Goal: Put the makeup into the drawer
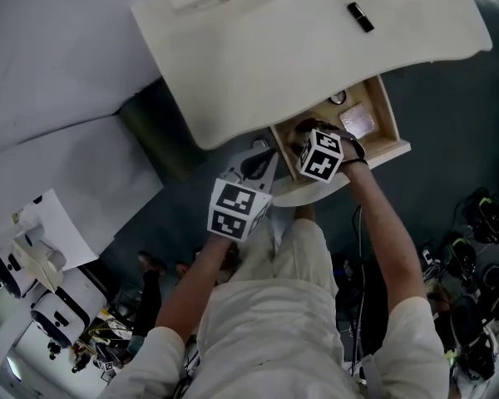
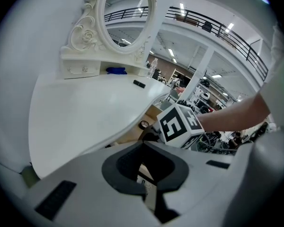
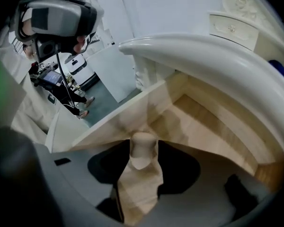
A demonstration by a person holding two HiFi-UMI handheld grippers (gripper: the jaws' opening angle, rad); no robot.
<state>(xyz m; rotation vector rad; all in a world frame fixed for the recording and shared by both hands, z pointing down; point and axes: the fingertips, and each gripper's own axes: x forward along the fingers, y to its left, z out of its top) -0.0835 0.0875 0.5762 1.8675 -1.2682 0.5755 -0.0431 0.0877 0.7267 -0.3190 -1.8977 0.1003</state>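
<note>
Sitting loose within the released right hand-held gripper point(image 3: 138, 170): stubby, pale-beige, round-capped makeup point(image 3: 143, 146); left hand-held gripper point(image 2: 149, 175) clenched empty

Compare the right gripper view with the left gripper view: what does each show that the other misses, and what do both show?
Only the right gripper view: a cream makeup bottle between the jaws of the open right claw, the bare wooden floor of the drawer, and the person's head-worn camera rig.
Only the left gripper view: the oval mirror, a black lipstick tube on the dressing table, the right claw's marker cube, and the shut left claw.
Both: the white dressing table and the open drawer.
</note>
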